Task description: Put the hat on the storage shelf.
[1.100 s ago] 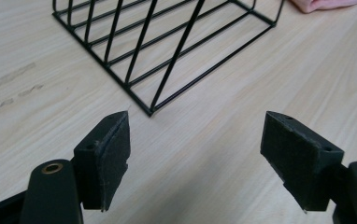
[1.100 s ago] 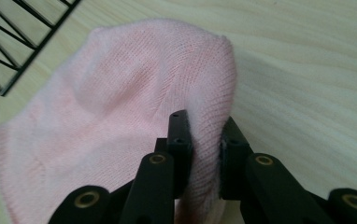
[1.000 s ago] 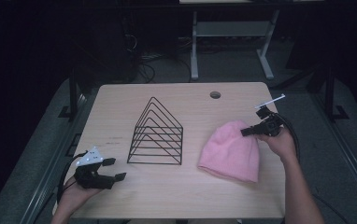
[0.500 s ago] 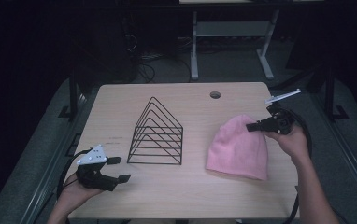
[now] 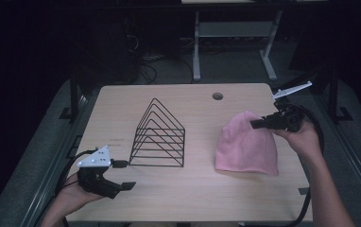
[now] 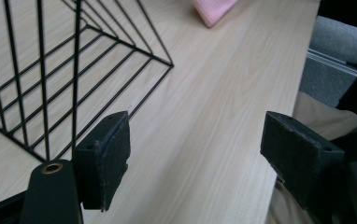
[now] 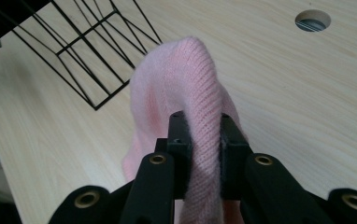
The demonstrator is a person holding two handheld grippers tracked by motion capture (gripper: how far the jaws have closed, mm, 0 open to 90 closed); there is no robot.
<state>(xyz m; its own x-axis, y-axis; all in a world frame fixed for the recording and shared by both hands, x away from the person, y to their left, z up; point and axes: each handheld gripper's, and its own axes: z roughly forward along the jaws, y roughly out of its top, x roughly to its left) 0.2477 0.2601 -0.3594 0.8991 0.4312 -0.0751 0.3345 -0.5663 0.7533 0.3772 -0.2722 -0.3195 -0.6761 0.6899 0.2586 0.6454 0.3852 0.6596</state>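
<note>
Two jaws pinching pink beanie (image 7: 193, 88), right claw (image 7: 199, 135)

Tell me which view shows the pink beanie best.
The high view: the whole pink beanie lies on the table. The right gripper view shows the right gripper pinching a fold of it; the left gripper view catches just a corner.

The table (image 5: 244, 198) at the centre of the frame is pale wood-grain laminate, smooth and matt. The rack (image 5: 159, 136) left of centre is thin black metal wire, and the pink hat (image 5: 244, 146) to the right is soft ribbed knit cloth, slightly fuzzy. The right claw (image 7: 199, 135) has matt black pads (image 7: 179, 140), rough-textured, with brass-coloured rivets behind.
</note>
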